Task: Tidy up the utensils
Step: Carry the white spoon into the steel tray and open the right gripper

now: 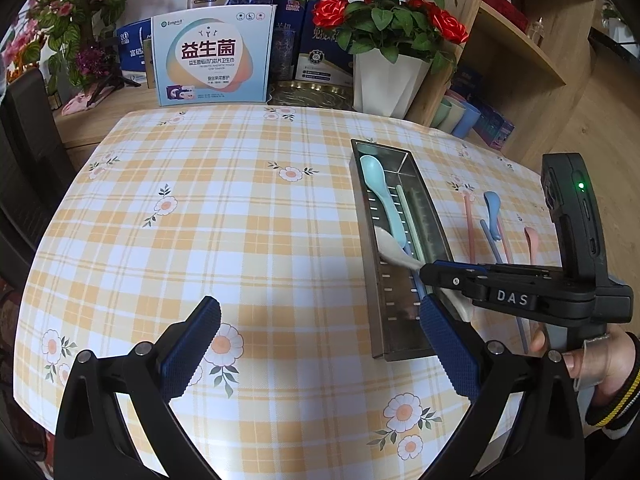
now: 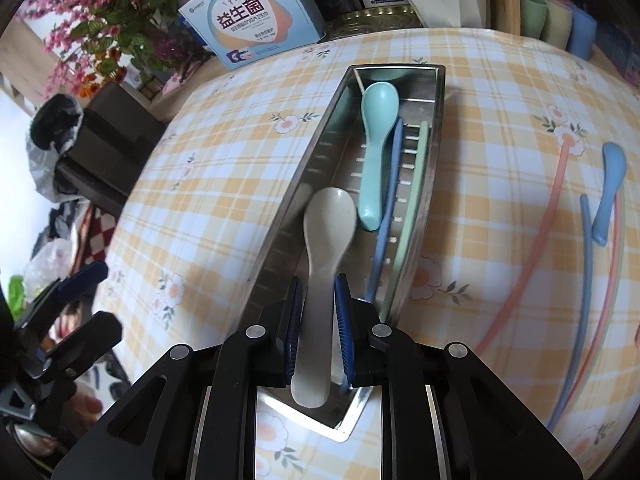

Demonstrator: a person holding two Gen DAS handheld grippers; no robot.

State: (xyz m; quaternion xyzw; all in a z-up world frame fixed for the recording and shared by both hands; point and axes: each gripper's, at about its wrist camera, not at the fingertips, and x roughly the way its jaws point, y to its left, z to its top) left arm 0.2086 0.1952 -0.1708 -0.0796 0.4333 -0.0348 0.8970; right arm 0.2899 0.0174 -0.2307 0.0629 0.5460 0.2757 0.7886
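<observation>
A long steel utensil tray (image 1: 366,216) (image 2: 312,160) lies on the checked tablecloth. In it lie a teal spoon (image 1: 380,192) (image 2: 376,148), a blue chopstick (image 2: 386,208) and a green chopstick (image 1: 408,216) (image 2: 414,200). My right gripper (image 2: 318,292) (image 1: 426,270) is shut on a beige spoon (image 2: 326,240) (image 1: 394,246) by its handle, bowl over the tray. My left gripper (image 1: 320,328) is open and empty, left of the tray's near end. A blue spoon (image 1: 493,212) (image 2: 610,188), pink chopsticks (image 1: 470,224) (image 2: 536,240) and a blue chopstick (image 2: 586,280) lie right of the tray.
A light-blue box (image 1: 214,60) (image 2: 256,12), dark boxes, a white pot of red roses (image 1: 384,80) and pink flowers (image 1: 60,20) stand at the table's far edge. Pastel cups (image 1: 456,114) (image 2: 556,20) sit on a wooden shelf at the right. A dark chair (image 2: 108,148) stands left.
</observation>
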